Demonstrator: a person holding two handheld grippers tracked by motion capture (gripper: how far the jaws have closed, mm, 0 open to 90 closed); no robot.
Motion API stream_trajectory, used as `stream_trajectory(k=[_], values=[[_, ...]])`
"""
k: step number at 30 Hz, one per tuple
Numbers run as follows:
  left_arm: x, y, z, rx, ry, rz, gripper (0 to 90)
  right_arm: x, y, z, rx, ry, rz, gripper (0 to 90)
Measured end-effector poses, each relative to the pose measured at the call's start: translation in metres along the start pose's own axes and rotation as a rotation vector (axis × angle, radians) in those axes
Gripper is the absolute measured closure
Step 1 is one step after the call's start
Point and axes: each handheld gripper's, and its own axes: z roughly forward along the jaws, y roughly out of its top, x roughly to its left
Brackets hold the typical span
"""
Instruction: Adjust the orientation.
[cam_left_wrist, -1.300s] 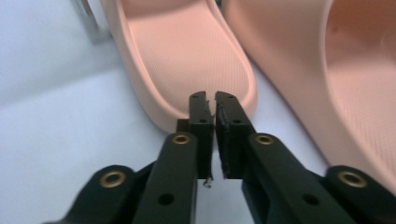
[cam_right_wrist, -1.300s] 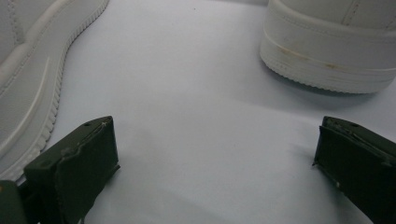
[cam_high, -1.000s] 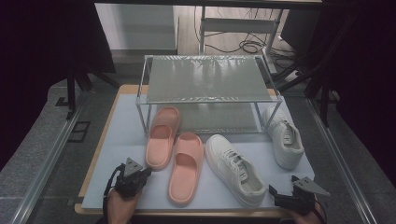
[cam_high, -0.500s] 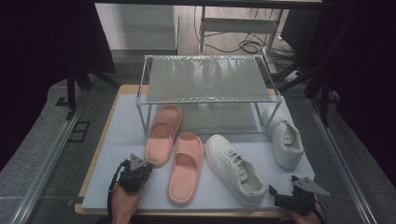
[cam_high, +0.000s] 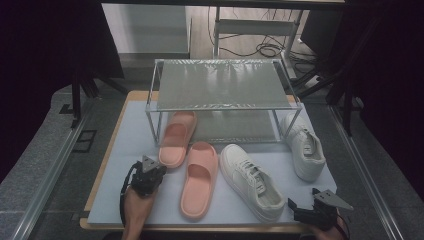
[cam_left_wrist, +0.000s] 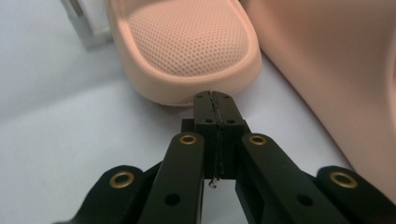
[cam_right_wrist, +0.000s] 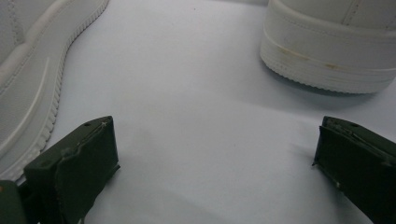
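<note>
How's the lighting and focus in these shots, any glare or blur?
High view: dim, dark surroundings, glare on the rack top. Left gripper view: bright, sharp on the pink slipper; the shut gripper casts little shadow. Right gripper view: soft shadow under the sneaker, near jaws slightly blurred.

No readable text, label, brand, number or sign appears on anything in these views.

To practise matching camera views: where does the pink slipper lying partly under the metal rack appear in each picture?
High view: pink slipper left of centre, far end under the rack, heel toward the left gripper.
Left gripper view: its rounded heel at top centre, just beyond the shut fingers.
Right gripper view: faces a white sneaker instead.
Shared landmark: the pale mat.
</note>
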Motion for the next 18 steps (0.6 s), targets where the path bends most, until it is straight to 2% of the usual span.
stream_trajectory(k=[8, 18], values=[[0.000, 0.014, 0.012, 0.003, 0.001, 0.013, 89.4, 0.000, 0.000, 0.000, 0.000, 0.000, 0.000, 0.0], [0.004, 0.028, 0.028, 0.005, -0.004, 0.007, 89.5, 0.000, 0.000, 0.000, 0.000, 0.001, 0.000, 0.0]])
